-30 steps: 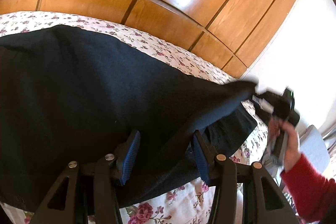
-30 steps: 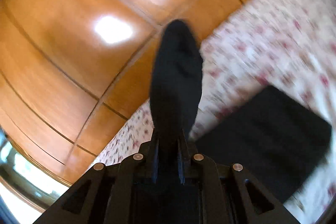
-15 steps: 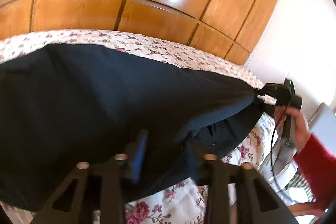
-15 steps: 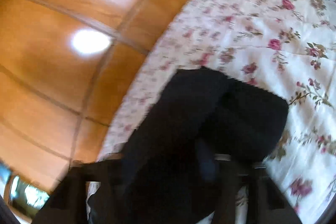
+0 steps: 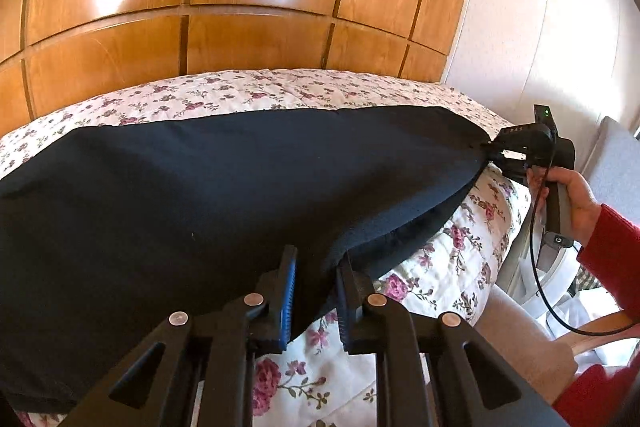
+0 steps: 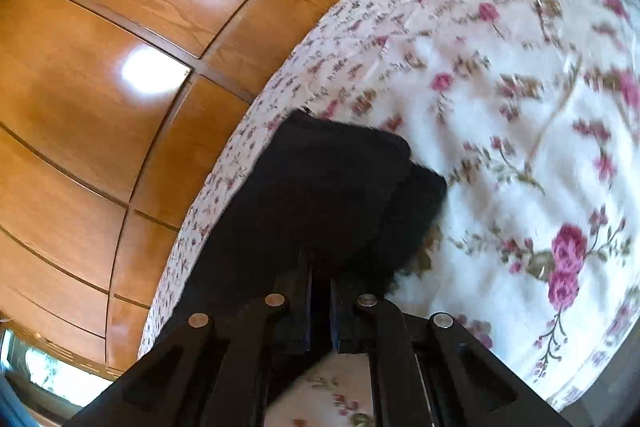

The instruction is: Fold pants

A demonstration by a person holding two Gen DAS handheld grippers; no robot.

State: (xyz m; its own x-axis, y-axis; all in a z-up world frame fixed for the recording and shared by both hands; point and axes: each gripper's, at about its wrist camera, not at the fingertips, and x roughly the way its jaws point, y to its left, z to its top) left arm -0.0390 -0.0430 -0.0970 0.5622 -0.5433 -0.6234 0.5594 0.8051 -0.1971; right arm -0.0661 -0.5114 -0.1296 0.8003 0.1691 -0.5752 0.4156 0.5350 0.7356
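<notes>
1. A wooden panelled wall (image 5: 240, 7) is seen from 10 to 1 o'clock behind the bed.
2. A floral bedspread (image 5: 452, 279) is spread beneath everything.
3. The black pants (image 5: 200, 195) are laid across the bedspread, stretched toward 3 o'clock.
4. The right gripper (image 5: 490, 143) is seen at 3 o'clock, clamped on the pants' corner; the fabric is pinched between its jaws (image 6: 320, 291).
5. The left gripper (image 5: 316, 267) is held at 6 o'clock with jaws parted, the pants' near edge lying between them.
</notes>
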